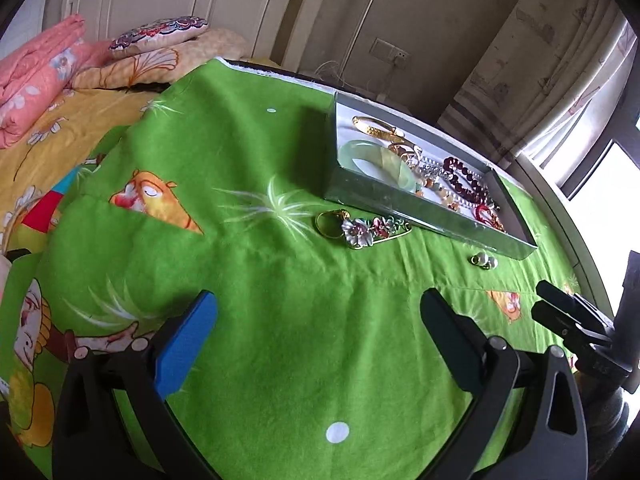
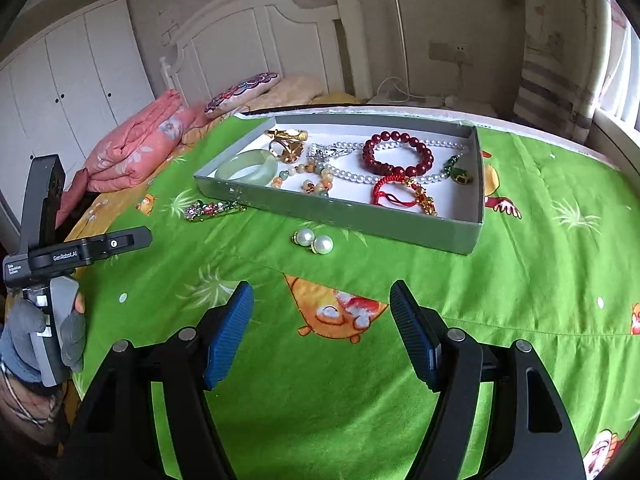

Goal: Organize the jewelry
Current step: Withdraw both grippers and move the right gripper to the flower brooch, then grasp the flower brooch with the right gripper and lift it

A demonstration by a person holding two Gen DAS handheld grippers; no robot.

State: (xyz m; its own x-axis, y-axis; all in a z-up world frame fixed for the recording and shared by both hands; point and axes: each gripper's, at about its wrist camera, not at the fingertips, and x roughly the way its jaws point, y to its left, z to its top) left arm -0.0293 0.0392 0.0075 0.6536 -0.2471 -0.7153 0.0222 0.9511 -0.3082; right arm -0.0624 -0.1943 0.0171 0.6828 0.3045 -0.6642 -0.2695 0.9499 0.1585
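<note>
Pearl earrings (image 2: pixel 313 241) beside grey jewelry tray (image 2: pixel 340 216); left claw (image 1: pixel 318 320), right claw (image 2: pixel 322 312) both agape.

Soft, matt printed cloth covered the bed (image 2: pixel 520 280), a little creased. The tray (image 2: pixel 340 216) looked like grey card, its outer wall faintly shiny, its inside matt white. The pearl earrings (image 2: pixel 314 240) gleamed smooth and glossy; the red bead bracelet (image 2: pixel 398 154) shone too. The jade-green bangle (image 2: pixel 246 166) looked polished, translucent. The right hand-held gripper (image 2: pixel 322 332) showed ribbed blue pads (image 2: pixel 230 336) on matt black plastic.
</note>
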